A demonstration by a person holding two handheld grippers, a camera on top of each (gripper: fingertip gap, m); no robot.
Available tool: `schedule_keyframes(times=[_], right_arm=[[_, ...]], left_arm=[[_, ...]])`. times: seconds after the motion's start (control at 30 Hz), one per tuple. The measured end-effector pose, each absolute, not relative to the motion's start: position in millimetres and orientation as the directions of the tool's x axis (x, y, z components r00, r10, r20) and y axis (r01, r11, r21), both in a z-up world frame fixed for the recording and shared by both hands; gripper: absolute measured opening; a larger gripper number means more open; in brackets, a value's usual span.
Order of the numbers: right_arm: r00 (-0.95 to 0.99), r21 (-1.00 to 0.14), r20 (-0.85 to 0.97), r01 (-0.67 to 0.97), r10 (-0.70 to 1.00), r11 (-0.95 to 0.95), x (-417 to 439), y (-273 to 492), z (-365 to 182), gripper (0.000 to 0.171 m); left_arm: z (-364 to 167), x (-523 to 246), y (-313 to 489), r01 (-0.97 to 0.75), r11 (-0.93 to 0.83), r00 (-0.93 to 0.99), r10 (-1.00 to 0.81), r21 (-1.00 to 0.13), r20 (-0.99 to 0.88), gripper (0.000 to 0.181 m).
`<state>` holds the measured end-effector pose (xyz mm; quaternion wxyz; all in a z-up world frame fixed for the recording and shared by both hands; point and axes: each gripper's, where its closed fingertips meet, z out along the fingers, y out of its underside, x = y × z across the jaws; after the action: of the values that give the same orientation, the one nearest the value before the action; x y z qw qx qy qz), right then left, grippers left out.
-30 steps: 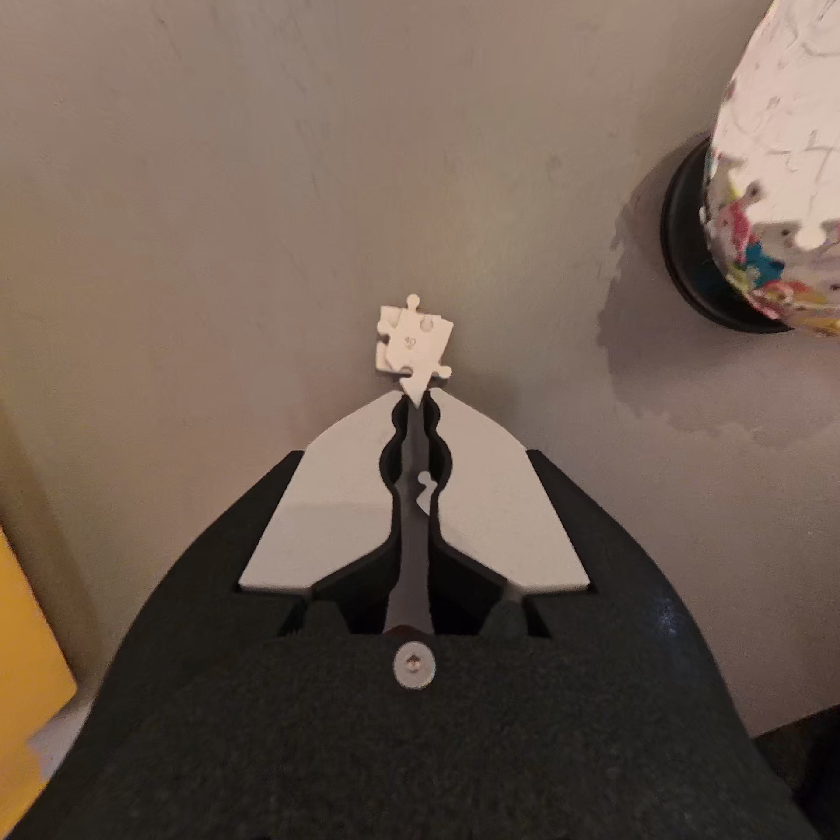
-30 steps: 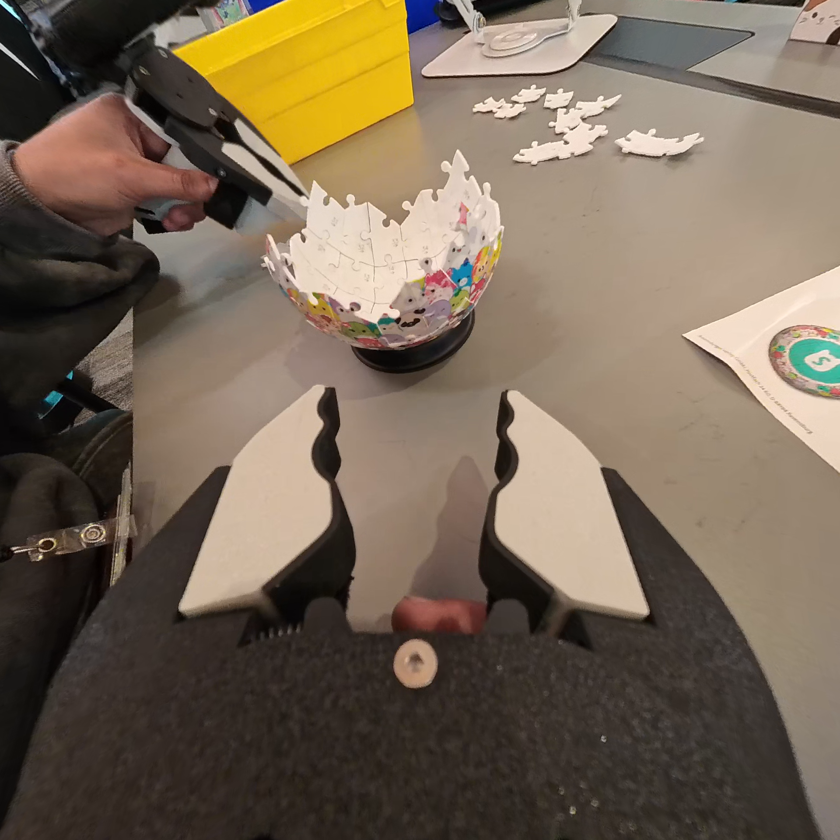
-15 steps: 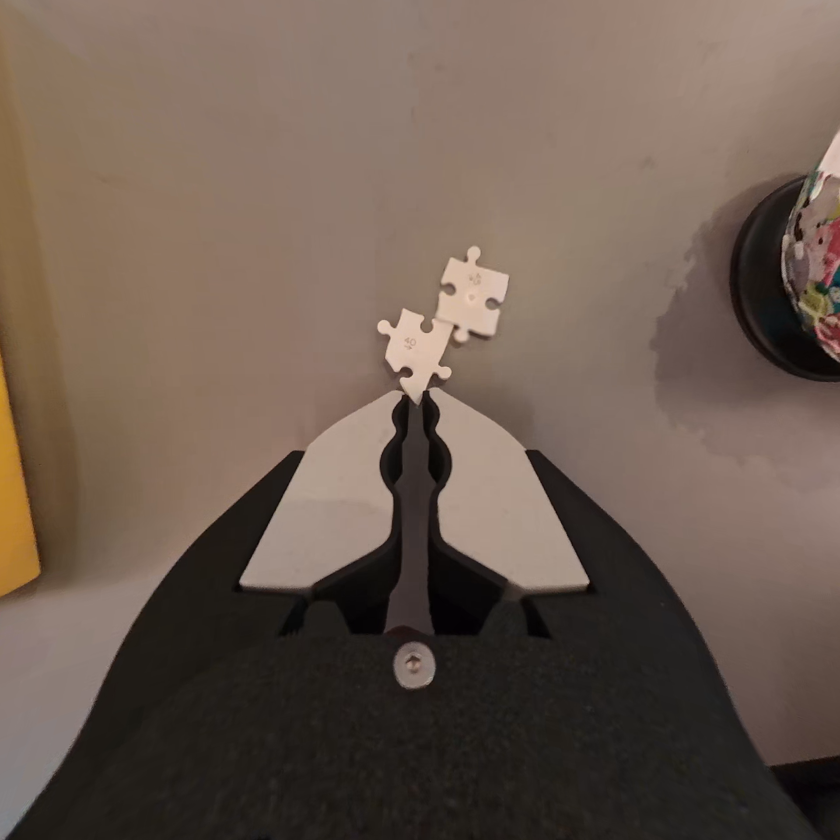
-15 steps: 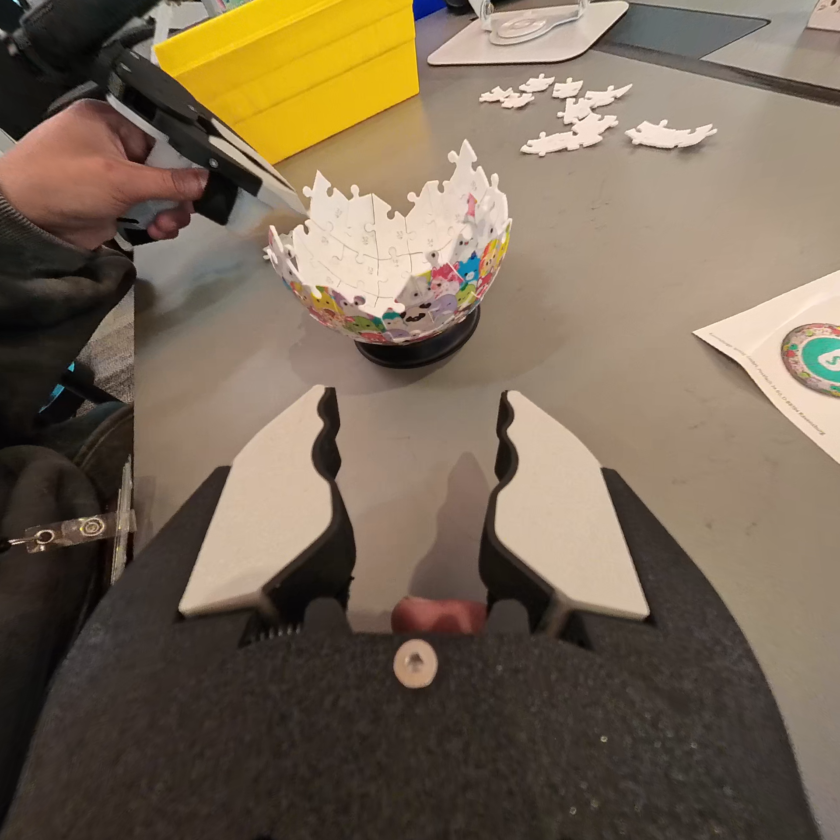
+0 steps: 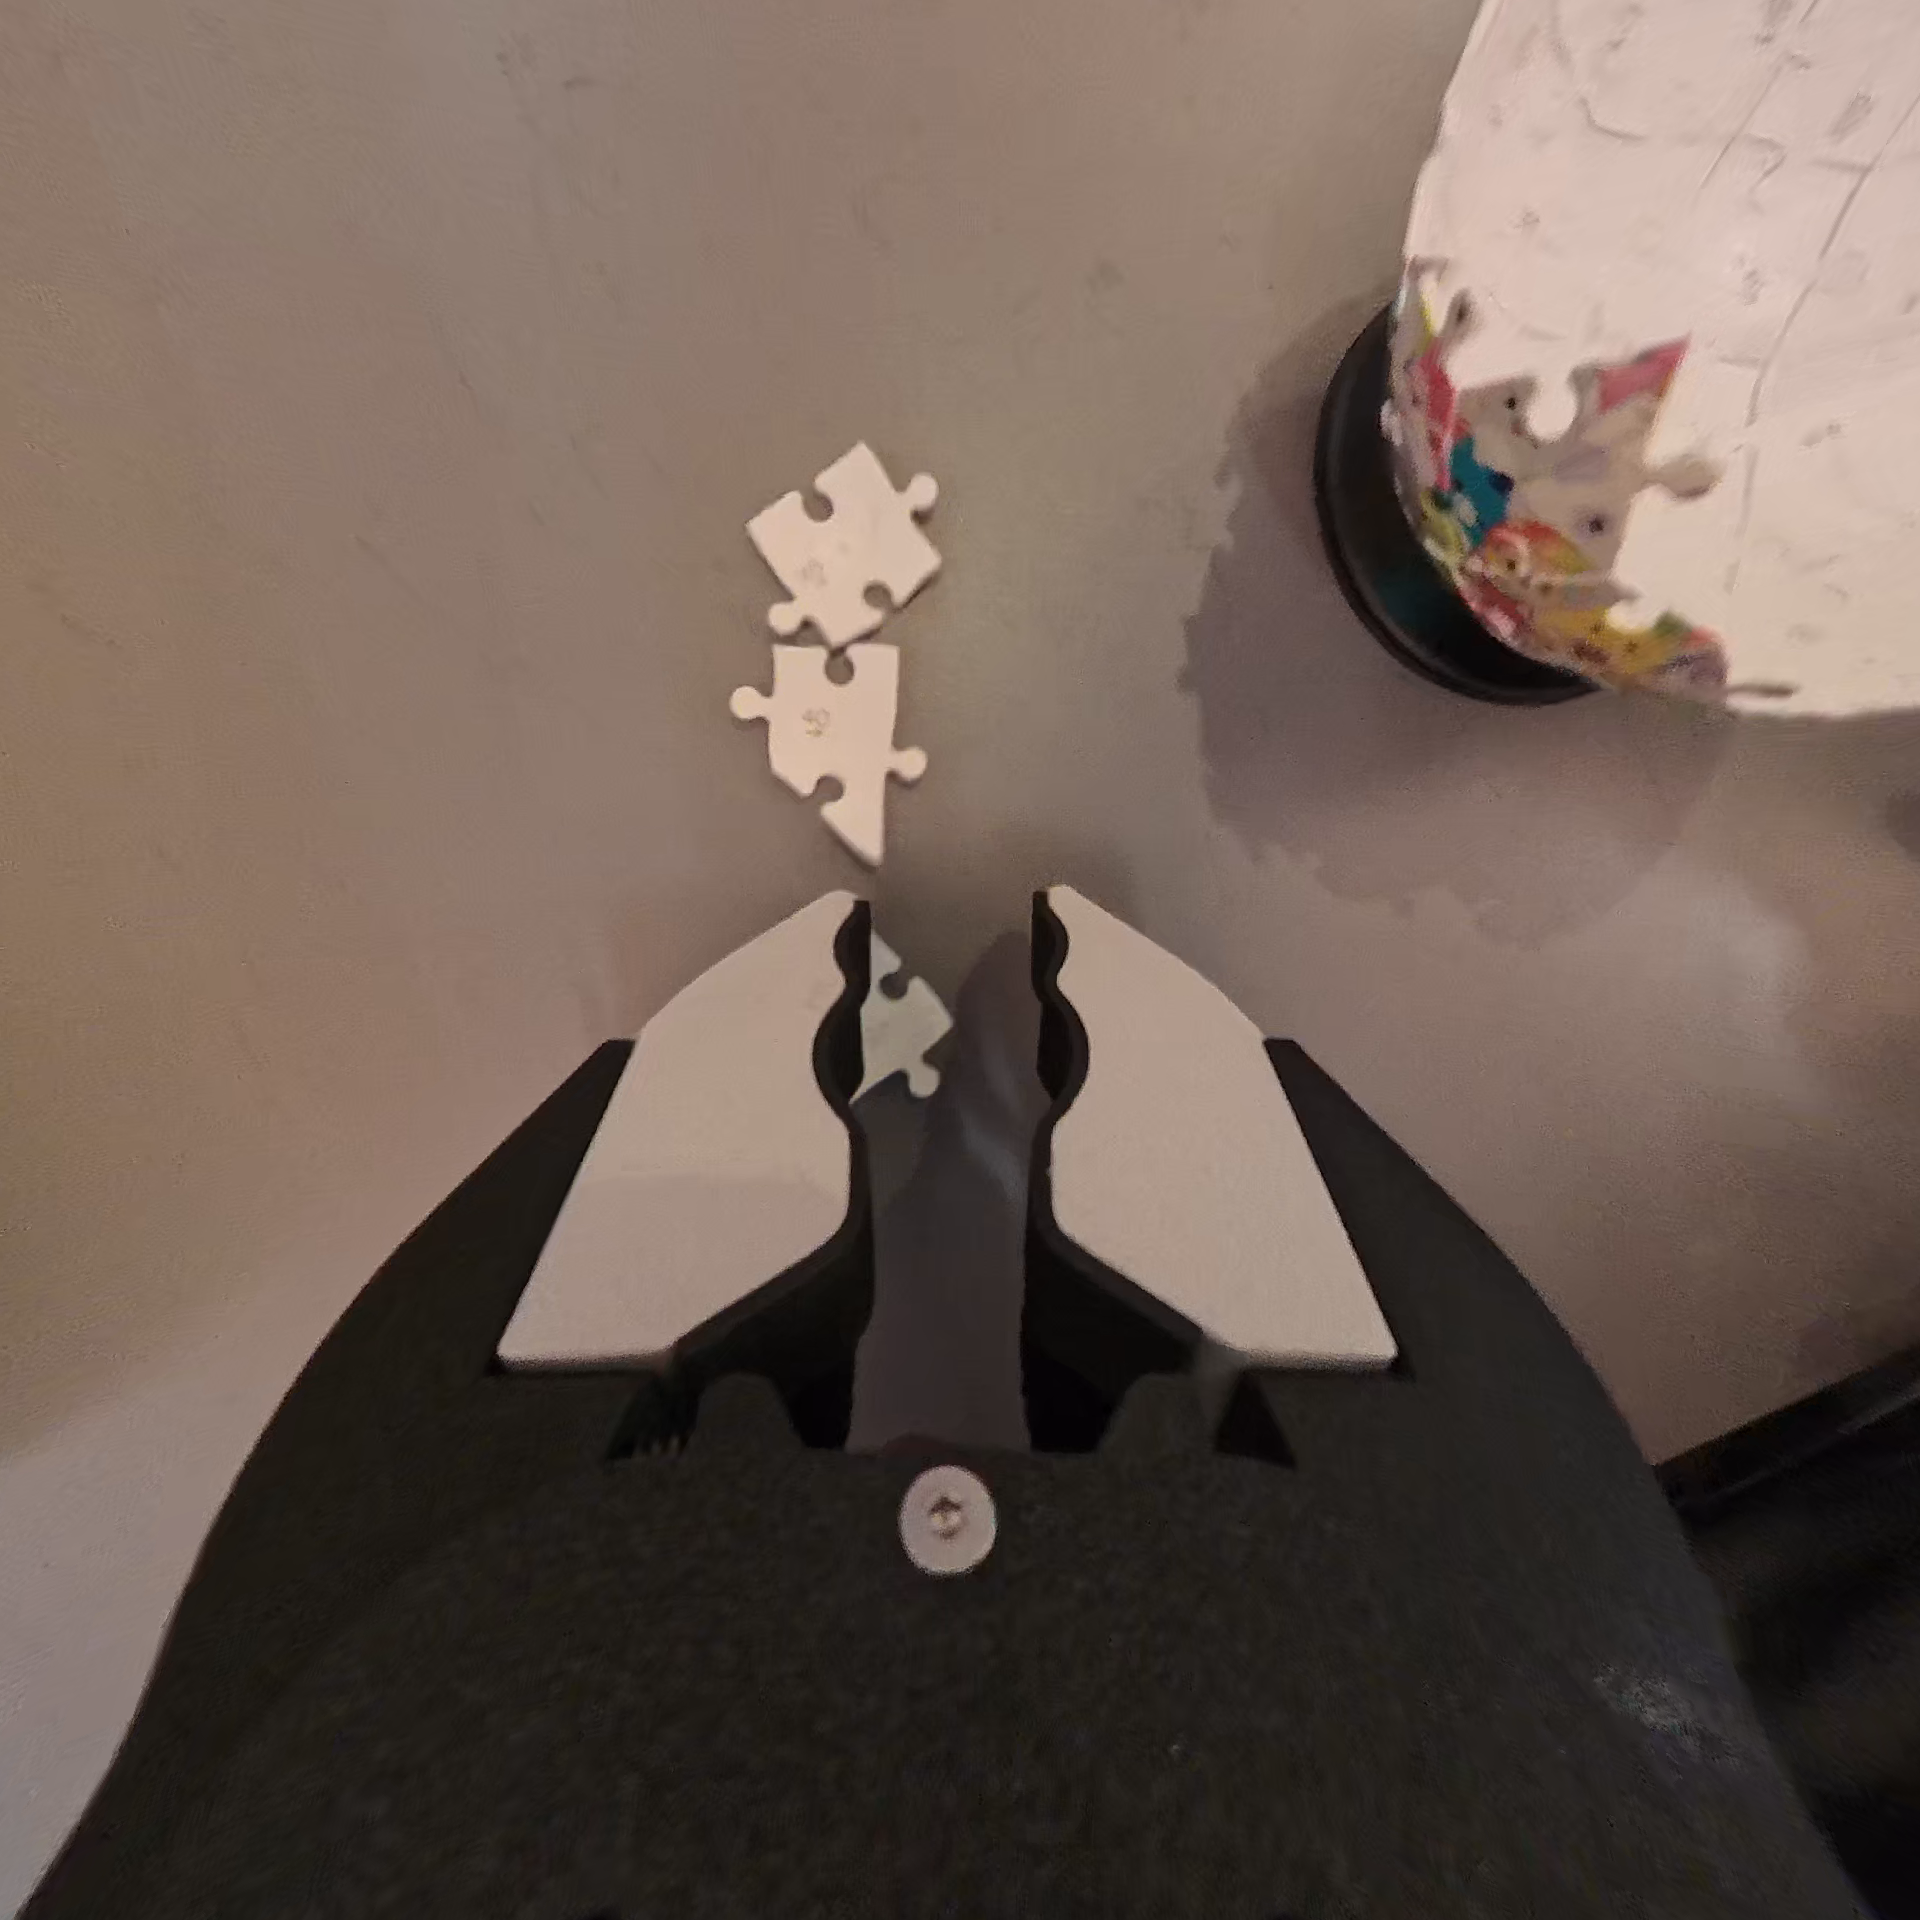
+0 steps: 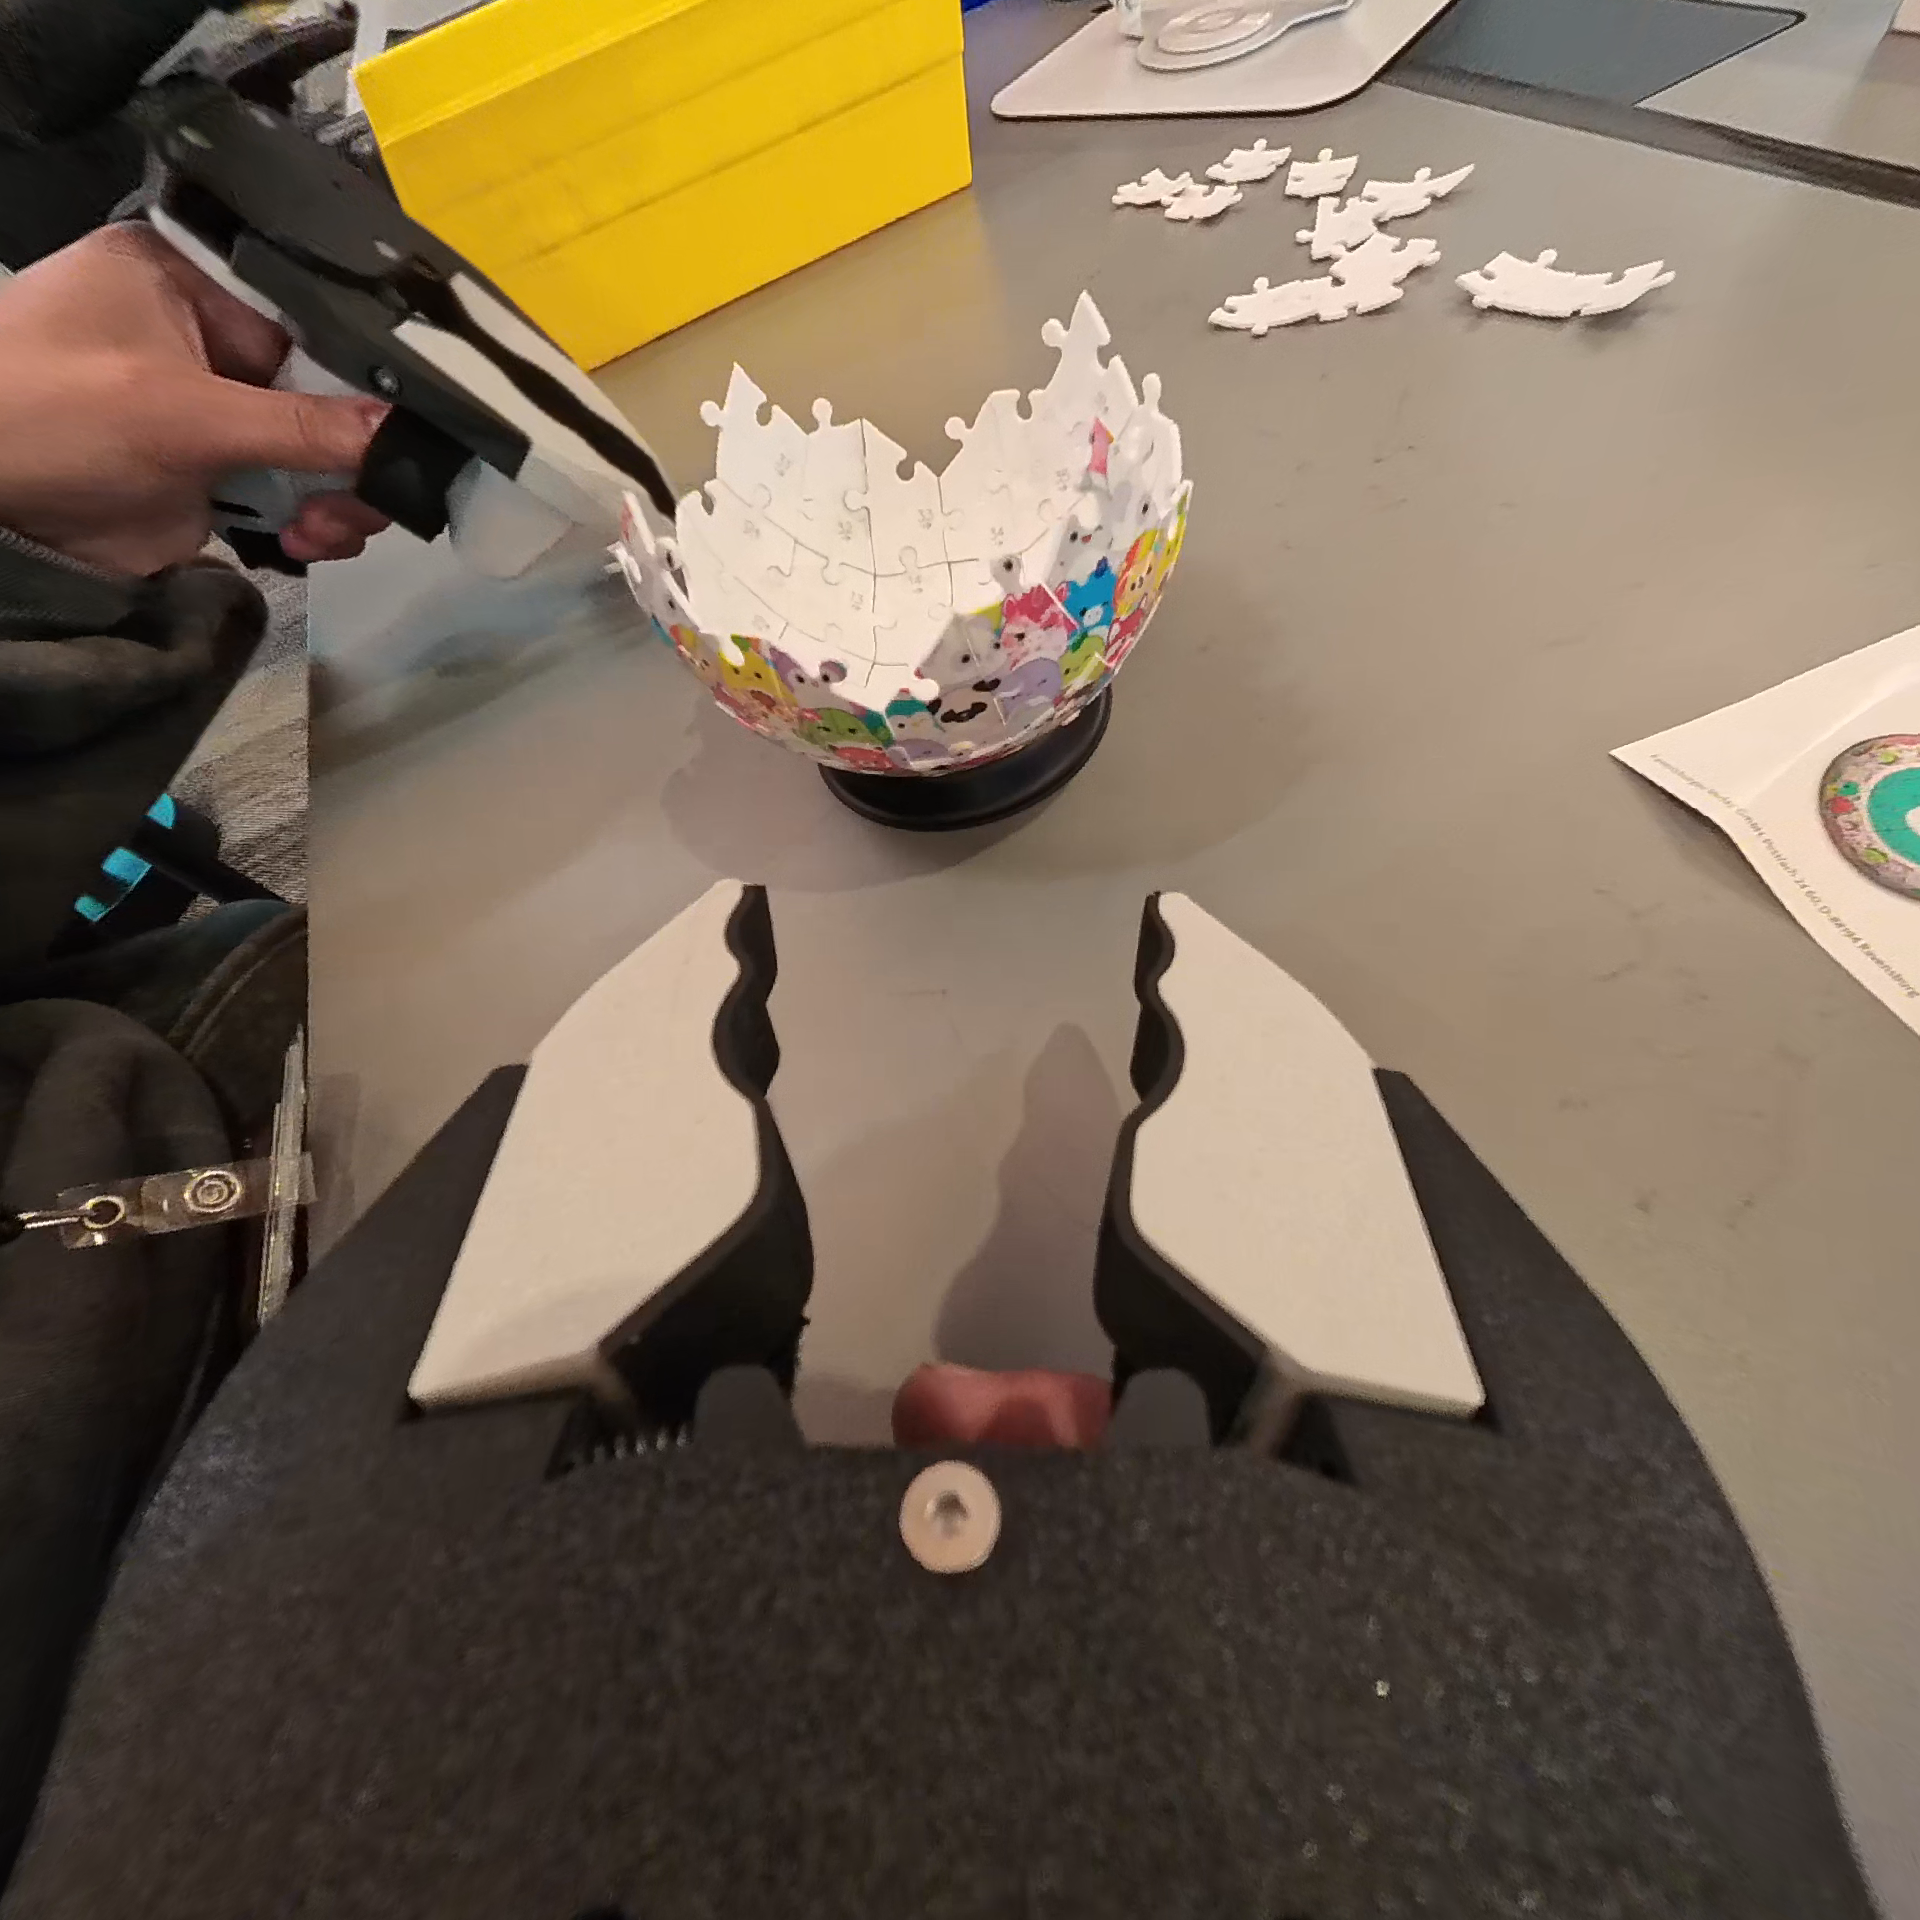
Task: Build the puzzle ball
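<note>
- Your left gripper [image 5: 948,914] is spread and holds nothing; three loose white puzzle pieces [image 5: 829,750] lie on the grey table [image 5: 364,416] at its tips, one partly under the left finger. A pinch may take two pieces together.
- The half-built colourful puzzle ball [image 6: 914,582] sits on its black ring stand [image 6: 966,790], very near your left gripper; a bump may break its thin jagged rim.
- Your right gripper [image 6: 951,935] is spread wide and empty, apart from the ball.

The tabletop [image 6: 1455,623] is grey, matt and smooth. The loose puzzle pieces [image 5: 831,758] look like matt white card. The half ball [image 6: 914,582] is white inside and printed in colours outside, on a glossy black stand [image 6: 966,774]. The yellow box [image 6: 675,156] looks like smooth plastic. Both tongs have rough black bodies, matt pale fingers [image 6: 613,1174] and a shiny metal screw [image 6: 949,1530].
</note>
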<state>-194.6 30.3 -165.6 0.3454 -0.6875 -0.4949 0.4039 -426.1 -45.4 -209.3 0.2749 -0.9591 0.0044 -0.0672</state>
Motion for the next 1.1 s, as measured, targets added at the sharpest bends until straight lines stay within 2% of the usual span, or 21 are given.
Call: schedule_keyframes(times=[0.17,0.23,0.37,0.5,0.63,0.77,0.9,1.03,1.1], right_arm=[[0.18,-0.872,-0.21,0.41,0.961,-0.267,-195.6,28.9,-167.0,0.067],[0.176,-0.871,-0.209,0.414,0.962,-0.265,-196.3,27.9,-167.6,0.067],[0.174,-0.87,-0.201,0.42,0.964,-0.257,-196.6,27.0,-168.2,0.067],[0.175,-0.869,-0.202,0.421,0.964,-0.259,-196.7,26.9,-168.7,0.067],[0.171,-0.868,-0.197,0.427,0.965,-0.253,-197.2,25.7,-169.4,0.067],[0.174,-0.867,-0.19,0.432,0.966,-0.248,-196.7,26.1,-170.1,0.067],[0.174,-0.866,-0.196,0.432,0.965,-0.254,-196.9,26.4,-170.6,0.067],[0.17,-0.864,-0.183,0.441,0.968,-0.241,-197.2,24.8,-171.4,0.067],[0.17,-0.865,-0.184,0.44,0.968,-0.242,-196.7,25.1,-171.2,0.067]], left_arm=[[-216.1,-437.6,-62.5,-0.075,-0.837,0.996,-0.09,-0.543,0.002,0.029],[-216.5,-436.4,-63.3,-0.094,-0.827,0.994,-0.105,-0.554,-0.012,0.022],[-217.3,-440.4,-67.7,-0.13,-0.837,0.991,-0.115,-0.532,-0.061,0.019],[-217.7,-468.7,-80.4,-0.205,-0.846,0.972,-0.117,-0.492,-0.203,0.009],[-217.8,-495.7,-87.3,-0.161,-0.862,0.982,-0.09,-0.48,-0.168,0.009],[-212.8,-502.4,-85.2,-0.114,-0.869,0.993,-0.081,-0.482,-0.088,0.021],[-189.3,-464.2,-50.2,-0.19,-0.8,0.975,-0.22,-0.569,-0.016,0.023],[-201.8,-443.5,-17.1,-0.322,-0.798,0.939,-0.336,-0.509,-0.068,0.044],[-212.6,-442.3,-8.0,-0.326,-0.818,0.939,-0.337,-0.473,-0.065,0.047]])
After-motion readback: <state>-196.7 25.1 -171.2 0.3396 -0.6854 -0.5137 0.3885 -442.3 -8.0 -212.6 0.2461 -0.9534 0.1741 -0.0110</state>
